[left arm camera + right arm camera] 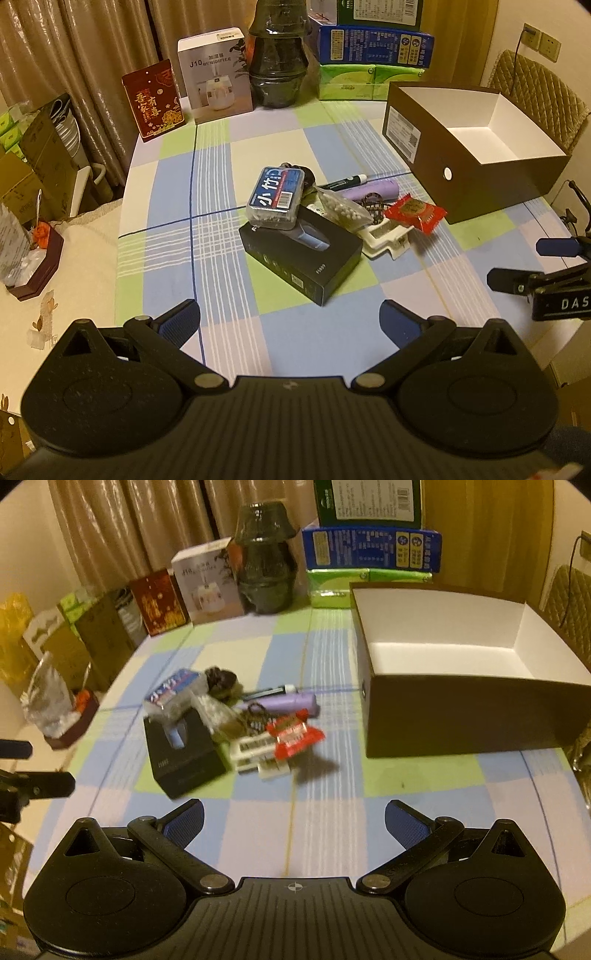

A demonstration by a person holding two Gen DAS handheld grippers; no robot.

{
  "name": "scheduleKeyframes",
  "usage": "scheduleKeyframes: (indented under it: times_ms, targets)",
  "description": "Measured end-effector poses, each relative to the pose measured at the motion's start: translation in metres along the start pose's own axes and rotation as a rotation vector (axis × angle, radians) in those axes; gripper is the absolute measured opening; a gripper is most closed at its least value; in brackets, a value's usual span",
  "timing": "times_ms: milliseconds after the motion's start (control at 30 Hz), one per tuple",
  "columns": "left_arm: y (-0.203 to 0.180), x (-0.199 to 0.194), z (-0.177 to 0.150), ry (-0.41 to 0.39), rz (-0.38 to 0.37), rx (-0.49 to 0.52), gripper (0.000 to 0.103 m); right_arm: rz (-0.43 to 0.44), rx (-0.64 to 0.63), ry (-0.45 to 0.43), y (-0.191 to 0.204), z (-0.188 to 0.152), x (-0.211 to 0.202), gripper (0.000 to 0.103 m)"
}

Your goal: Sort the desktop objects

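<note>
A pile of small objects lies mid-table: a black box (301, 256) with a blue-labelled clear case (277, 197) on top, a red snack packet (415, 214), a purple tube (371, 191), a dark pen (341, 182), a bag of white beads (343, 210) and a white plastic piece (386, 238). The same pile shows in the right wrist view, with the black box (184, 760) and the red packet (295, 736). An open dark box with a white inside (476, 147) (461, 686) stands to the right. My left gripper (290, 321) is open, short of the pile. My right gripper (293, 821) is open, holding nothing.
Along the table's far edge stand a red card box (155, 99), a humidifier box (218, 74), a dark wrapped jar (279, 62) and stacked blue and green cartons (373, 62). The checked tablecloth (221, 206) is round-edged. A chair (535, 96) is at the right. The other gripper's fingers (517, 280) show at the right edge.
</note>
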State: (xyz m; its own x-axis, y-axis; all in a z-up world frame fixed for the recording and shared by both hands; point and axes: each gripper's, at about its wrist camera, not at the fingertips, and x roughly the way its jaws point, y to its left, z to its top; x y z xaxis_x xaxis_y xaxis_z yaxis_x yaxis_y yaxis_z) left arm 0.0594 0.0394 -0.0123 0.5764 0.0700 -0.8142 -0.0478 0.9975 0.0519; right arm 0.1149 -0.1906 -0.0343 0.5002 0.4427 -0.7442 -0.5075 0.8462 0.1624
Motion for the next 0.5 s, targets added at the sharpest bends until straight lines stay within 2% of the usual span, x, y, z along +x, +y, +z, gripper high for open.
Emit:
scheduleKeyframes:
  times_ms: [333, 367, 433, 500]
  targets:
    - [0.007, 0.022, 0.019, -0.010, 0.006, -0.005, 0.102, -0.004, -0.080, -0.094, 0.006, 0.023, 0.028, 0.100]
    - [0.008, 0.024, 0.021, -0.014, 0.006, -0.004, 0.102, -0.003, -0.097, -0.108, 0.007, 0.025, 0.031, 0.098]
    - [0.010, 0.030, 0.026, -0.016, 0.009, -0.005, 0.102, -0.005, -0.127, -0.106, 0.007, 0.029, 0.041, 0.086]
    - [0.013, 0.035, 0.031, -0.029, 0.012, -0.007, 0.102, -0.001, -0.137, -0.101, 0.006, 0.032, 0.051, 0.084]
